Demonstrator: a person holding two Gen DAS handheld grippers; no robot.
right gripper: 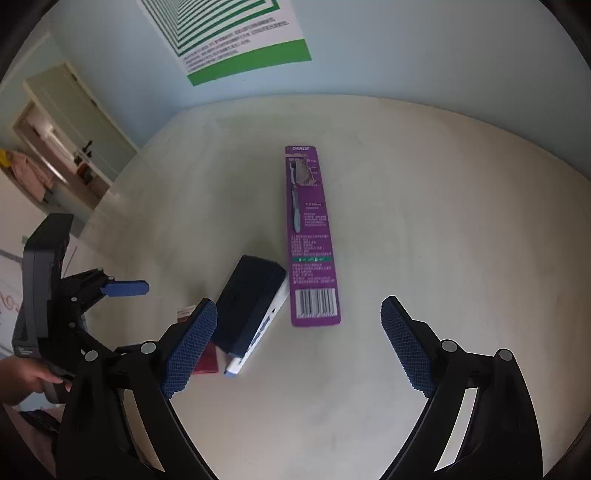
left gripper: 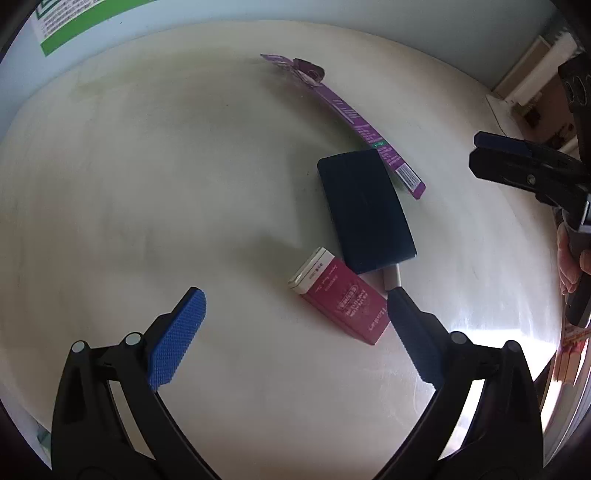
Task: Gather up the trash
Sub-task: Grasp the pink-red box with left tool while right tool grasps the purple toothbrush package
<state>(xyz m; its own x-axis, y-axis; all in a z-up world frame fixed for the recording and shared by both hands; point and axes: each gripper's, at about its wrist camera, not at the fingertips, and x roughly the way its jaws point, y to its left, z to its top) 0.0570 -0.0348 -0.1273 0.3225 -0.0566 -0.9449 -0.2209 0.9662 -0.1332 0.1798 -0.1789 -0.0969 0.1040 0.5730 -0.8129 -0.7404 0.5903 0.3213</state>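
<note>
A purple toothbrush package (right gripper: pixel 310 236) lies flat on the white table (right gripper: pixel 443 221); it also shows in the left wrist view (left gripper: pixel 354 118). Beside it lie a dark navy box (left gripper: pixel 365 206) (right gripper: pixel 251 299) and a red and white carton (left gripper: pixel 340 299); in the right wrist view the carton (right gripper: pixel 207 360) is mostly hidden behind my right finger. My left gripper (left gripper: pixel 295 336) is open just before the red carton, which lies between its fingers' line. My right gripper (right gripper: pixel 299 343) is open, hovering near the barcode end of the purple package. The right gripper also shows at the left view's right edge (left gripper: pixel 517 162).
A pale blue wall with a green and white poster (right gripper: pixel 236 33) stands behind the table. An open doorway (right gripper: pixel 62 147) lies at the far left. The left gripper (right gripper: pixel 110 291) and a hand show at the right view's left edge.
</note>
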